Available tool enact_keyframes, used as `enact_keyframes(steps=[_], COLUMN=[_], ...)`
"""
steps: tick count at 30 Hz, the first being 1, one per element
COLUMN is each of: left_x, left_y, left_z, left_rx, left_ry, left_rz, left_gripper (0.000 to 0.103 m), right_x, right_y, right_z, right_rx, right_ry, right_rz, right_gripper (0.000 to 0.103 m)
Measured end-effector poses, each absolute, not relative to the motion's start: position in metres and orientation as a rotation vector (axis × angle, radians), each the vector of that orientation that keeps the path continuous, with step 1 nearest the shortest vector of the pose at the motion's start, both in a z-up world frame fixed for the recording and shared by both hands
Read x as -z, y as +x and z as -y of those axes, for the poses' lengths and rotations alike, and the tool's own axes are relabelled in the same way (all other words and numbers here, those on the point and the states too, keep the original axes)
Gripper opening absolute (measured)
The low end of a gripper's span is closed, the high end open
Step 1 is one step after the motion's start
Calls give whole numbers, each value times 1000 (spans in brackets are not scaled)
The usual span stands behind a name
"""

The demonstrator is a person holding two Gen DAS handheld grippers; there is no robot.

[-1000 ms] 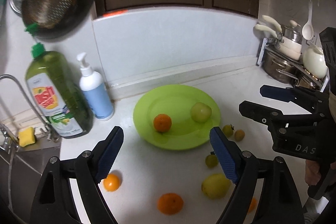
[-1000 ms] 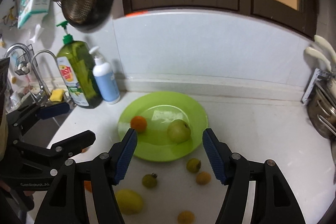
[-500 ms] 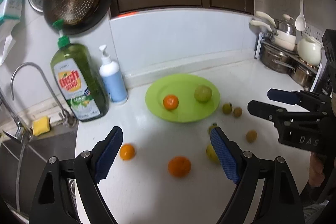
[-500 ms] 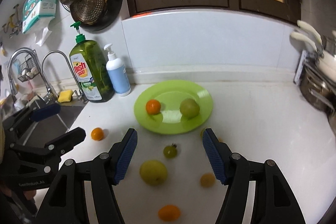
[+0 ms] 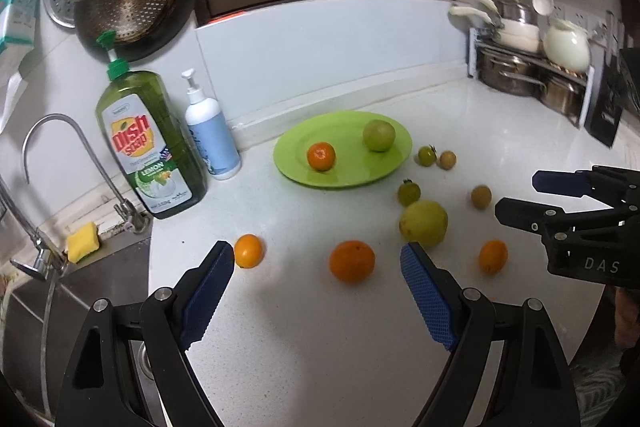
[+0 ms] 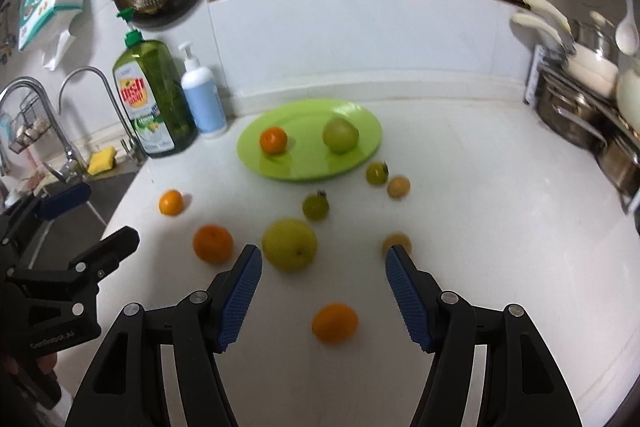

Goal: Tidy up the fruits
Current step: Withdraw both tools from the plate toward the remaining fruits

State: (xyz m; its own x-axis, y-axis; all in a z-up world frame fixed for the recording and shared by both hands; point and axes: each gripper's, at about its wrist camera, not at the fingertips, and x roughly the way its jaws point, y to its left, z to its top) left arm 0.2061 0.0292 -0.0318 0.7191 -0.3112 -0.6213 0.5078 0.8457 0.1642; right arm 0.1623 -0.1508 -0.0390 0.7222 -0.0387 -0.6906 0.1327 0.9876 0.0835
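A green plate (image 5: pixel 348 175) (image 6: pixel 304 167) at the back of the white counter holds a small orange (image 5: pixel 321 156) and a green apple (image 5: pixel 379 135). Loose on the counter lie a large orange (image 5: pixel 352 261) (image 6: pixel 213 243), a yellow-green pear-like fruit (image 5: pixel 423 222) (image 6: pixel 289 244), two small oranges (image 5: pixel 248 251) (image 5: pixel 493 257), two green tomatoes (image 5: pixel 409 192) and several small tan fruits (image 5: pixel 481 197). My left gripper (image 5: pixel 316 303) is open and empty, near the large orange. My right gripper (image 6: pixel 324 295) is open and empty, above a small orange (image 6: pixel 334 322).
A dish soap bottle (image 5: pixel 150 143) and a white pump bottle (image 5: pixel 212 139) stand at the back left. A sink with taps (image 5: pixel 60 187) and a yellow sponge (image 5: pixel 82 247) lies left. A rack of pots (image 5: pixel 532 75) stands at the back right.
Both grippers have pulled back and up from the plate, so more of the counter and the loose fruits show. Both stay open and empty.
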Motion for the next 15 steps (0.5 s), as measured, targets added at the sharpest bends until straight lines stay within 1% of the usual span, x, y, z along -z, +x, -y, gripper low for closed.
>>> enact_keyframes(steps=[11,15], left_x=[74,82], left_y=[211,219], left_z=[-25,-22], left_rx=[545,566], left_ry=[409,411], left_rz=[-703,-714], left_gripper=[85,83], right_x=[80,89], right_y=[150,152], right_z=[147,146], right_rx=[163,181], right_ry=[178,193], right_rz=[-899,-921], right_gripper=[65,61])
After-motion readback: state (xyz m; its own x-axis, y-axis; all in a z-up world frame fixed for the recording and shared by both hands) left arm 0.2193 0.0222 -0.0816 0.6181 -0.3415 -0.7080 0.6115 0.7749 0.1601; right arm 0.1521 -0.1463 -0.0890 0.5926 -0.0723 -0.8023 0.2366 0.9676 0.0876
